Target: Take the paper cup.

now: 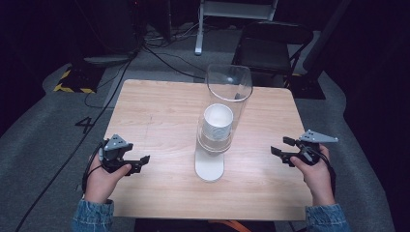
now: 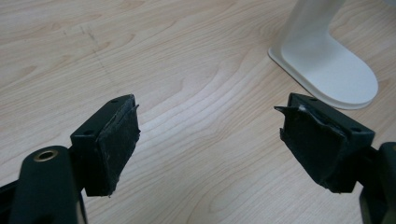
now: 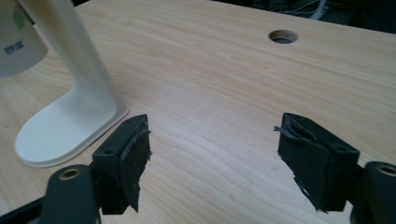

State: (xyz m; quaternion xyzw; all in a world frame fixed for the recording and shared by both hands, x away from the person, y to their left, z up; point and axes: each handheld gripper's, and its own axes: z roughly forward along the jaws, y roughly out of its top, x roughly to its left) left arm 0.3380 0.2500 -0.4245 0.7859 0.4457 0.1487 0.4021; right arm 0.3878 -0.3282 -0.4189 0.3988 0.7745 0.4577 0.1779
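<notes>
Cup dispenser [image 1: 215,128], clear tube on white stand, mid-desk [image 1: 159,111]. Left gripper [image 1: 129,162] left of dispenser, right gripper [image 1: 286,151] right of it; both jaws spread wide, holding nothing.

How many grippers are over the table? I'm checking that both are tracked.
2. The left gripper is over the table's left edge, the right gripper over its right edge, on either side of the white stand. Both are open and empty.
</notes>
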